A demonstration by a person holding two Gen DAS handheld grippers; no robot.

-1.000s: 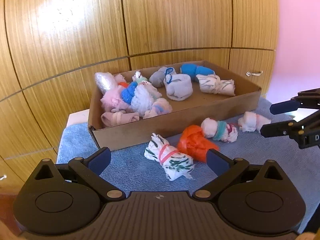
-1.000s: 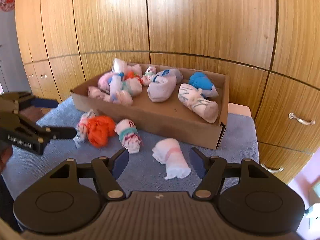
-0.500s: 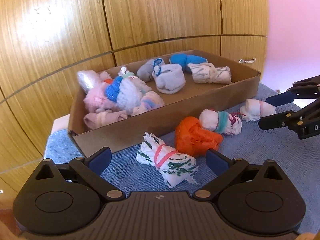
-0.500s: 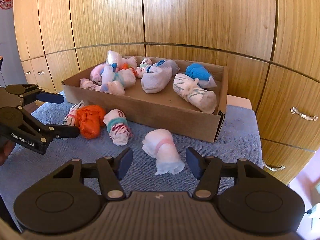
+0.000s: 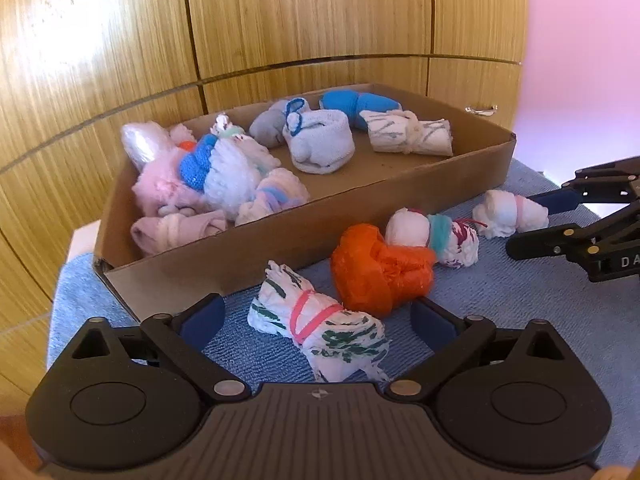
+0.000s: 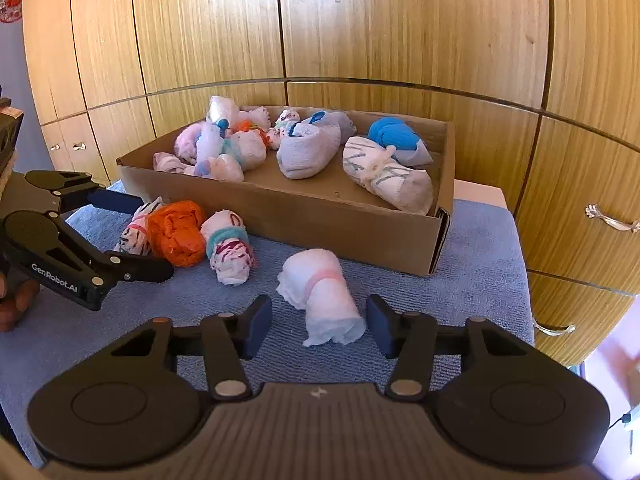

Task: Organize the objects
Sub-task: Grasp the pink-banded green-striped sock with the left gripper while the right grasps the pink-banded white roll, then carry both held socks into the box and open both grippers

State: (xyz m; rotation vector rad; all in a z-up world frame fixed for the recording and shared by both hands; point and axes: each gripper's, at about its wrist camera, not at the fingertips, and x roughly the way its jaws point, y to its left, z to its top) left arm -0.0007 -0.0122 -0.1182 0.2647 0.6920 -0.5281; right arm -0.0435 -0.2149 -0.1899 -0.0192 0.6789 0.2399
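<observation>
Now | cardboard box: rolled socks | both tools released, empty

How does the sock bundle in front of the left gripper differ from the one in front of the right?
The green-striped bundle is white with green marks and a crossed pink band; the pink-banded bundle is plain white with one pale band. The striped one lies beside the orange bundle; the plain one lies alone. Both lie outside the box.

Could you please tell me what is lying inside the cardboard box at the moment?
The cardboard box holds rolled sock bundles: a grey-striped white one, a blue one, a pale grey one, and a pink-and-white heap at one end. Whatever lies beneath that heap is covered.
</observation>
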